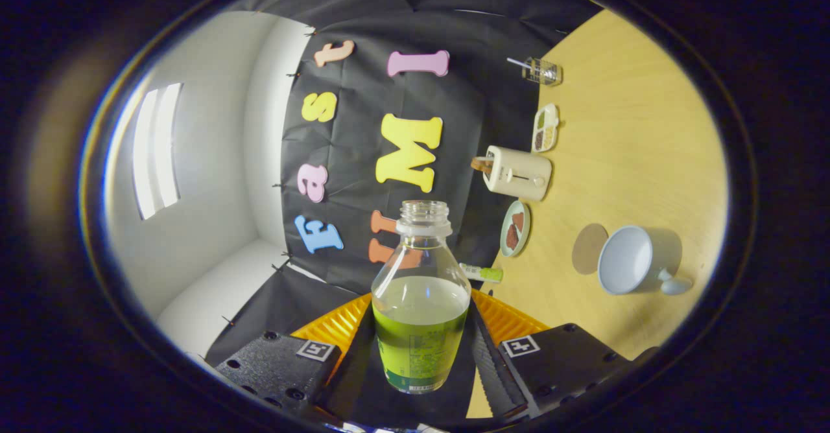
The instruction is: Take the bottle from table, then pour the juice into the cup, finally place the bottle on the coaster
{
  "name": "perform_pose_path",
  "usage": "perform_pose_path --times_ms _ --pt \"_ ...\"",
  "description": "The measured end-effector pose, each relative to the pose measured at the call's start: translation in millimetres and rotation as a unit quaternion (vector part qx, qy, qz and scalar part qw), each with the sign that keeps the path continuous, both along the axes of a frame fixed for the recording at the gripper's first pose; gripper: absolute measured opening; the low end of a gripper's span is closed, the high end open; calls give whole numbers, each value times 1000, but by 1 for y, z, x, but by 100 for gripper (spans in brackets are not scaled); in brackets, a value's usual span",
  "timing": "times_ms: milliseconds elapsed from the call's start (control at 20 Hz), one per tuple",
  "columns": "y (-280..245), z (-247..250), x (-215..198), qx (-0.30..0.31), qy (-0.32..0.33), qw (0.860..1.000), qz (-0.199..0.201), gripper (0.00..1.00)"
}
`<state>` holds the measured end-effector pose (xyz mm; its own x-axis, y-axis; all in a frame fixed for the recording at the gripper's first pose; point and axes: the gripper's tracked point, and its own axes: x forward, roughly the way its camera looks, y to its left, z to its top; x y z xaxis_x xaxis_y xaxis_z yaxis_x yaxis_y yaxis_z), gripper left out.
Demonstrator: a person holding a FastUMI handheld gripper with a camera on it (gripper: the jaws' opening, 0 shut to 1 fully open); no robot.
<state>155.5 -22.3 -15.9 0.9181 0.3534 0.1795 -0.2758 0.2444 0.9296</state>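
A clear bottle (420, 316) with no cap sits between my fingers, and my gripper (420, 355) is shut on its lower body. Green juice fills about its lower half, and its open mouth points away from the fingers' roots. The view is rolled, so the wooden table (635, 128) stands along the right side. On it a pale blue cup (626, 259) with a handle stands to the right of the bottle, well apart from it, its inside showing nothing. A round brown coaster (587, 248) lies right beside the cup, on the bottle's side.
Along the table's far edge by the black cloth wall stand a cream toaster (519, 172), a plate with brown pieces (515, 229), a small divided tray (546, 127) and a glass jar (541, 70). A green tube (481, 272) lies near the bottle's shoulder.
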Motion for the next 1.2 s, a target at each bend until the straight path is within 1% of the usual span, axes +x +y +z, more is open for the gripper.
perform_pose_path --times_ms 150,250,350,400,550,600,650,750,800,900,1050,1200 --pt "4 7 -8 -75 -6 997 -17 79" --pt "5 7 -9 -143 -7 989 -35 79" --pt "5 -1 -6 -219 7 975 -47 79" --pt "7 -7 -4 -253 19 966 -44 79" --pt "9 -10 8 -333 35 941 -43 79" --pt "7 -10 14 -362 36 930 -53 79" --pt "-1 -10 19 -390 40 917 -76 80" --pt "-17 -12 32 -444 51 885 -129 80" --pt "-18 -11 39 -464 49 873 -145 80" --pt "-15 -11 51 -507 42 846 -162 80" --pt "-20 -22 69 -576 33 796 -182 80" --pt "-12 -34 90 -625 15 758 -187 80"
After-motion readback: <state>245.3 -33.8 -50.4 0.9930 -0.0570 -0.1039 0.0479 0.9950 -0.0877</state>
